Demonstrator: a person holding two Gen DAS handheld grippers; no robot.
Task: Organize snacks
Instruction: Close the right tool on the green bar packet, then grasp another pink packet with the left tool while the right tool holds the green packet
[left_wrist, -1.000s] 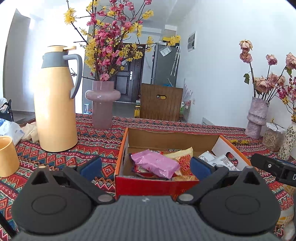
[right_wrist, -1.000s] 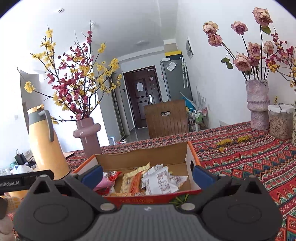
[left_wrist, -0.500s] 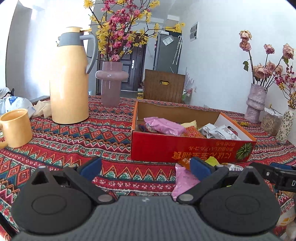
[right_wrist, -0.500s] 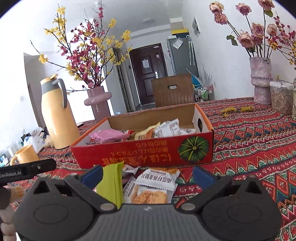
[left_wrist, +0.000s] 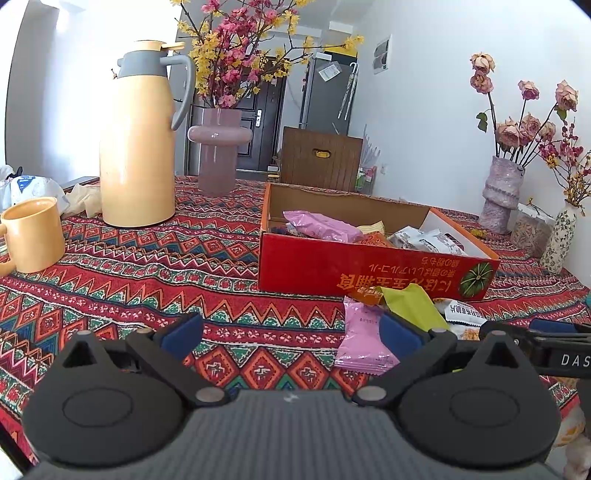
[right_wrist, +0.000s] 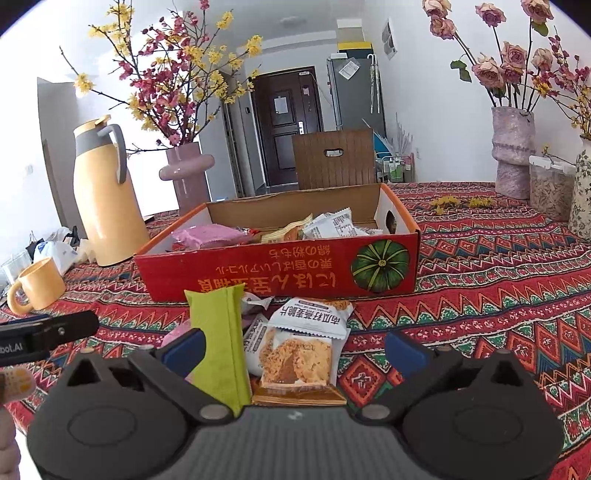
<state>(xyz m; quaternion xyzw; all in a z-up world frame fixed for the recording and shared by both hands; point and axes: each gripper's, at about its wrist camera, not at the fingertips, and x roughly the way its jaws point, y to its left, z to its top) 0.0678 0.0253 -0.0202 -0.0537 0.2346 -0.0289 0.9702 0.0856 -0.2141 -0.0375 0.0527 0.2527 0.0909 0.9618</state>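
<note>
Pulled back and lowered from above the red snack box (right_wrist: 280, 273) a second ago; now level with the table, facing the loose pile in front of the box's near wall. Means the last drop into the box is over and the next pick begins. Several packets already inside, pink one (left_wrist: 321, 225) at the left end, white ones toward the right.

Left gripper (left_wrist: 291, 332) spread wide, nothing between its pads, hovering over the patterned tablecloth (left_wrist: 147, 280) just left of the pink packet (left_wrist: 364, 343). Right gripper (right_wrist: 293, 347) also wide open and empty, straddling the green packet (right_wrist: 218, 339) and the oat crisp packet (right_wrist: 299, 347); green one appears to lean against the left pad, though hard to say whether touching.

Pile tight against the box front, packets overlapping, so little slack for pinching one alone. Bare cloth to the right of the pile and to the left gripper's left. Yellow mug (left_wrist: 33, 232) and thermos (left_wrist: 136, 147) well apart on the left. Grippers near each other; crossing risky.
</note>
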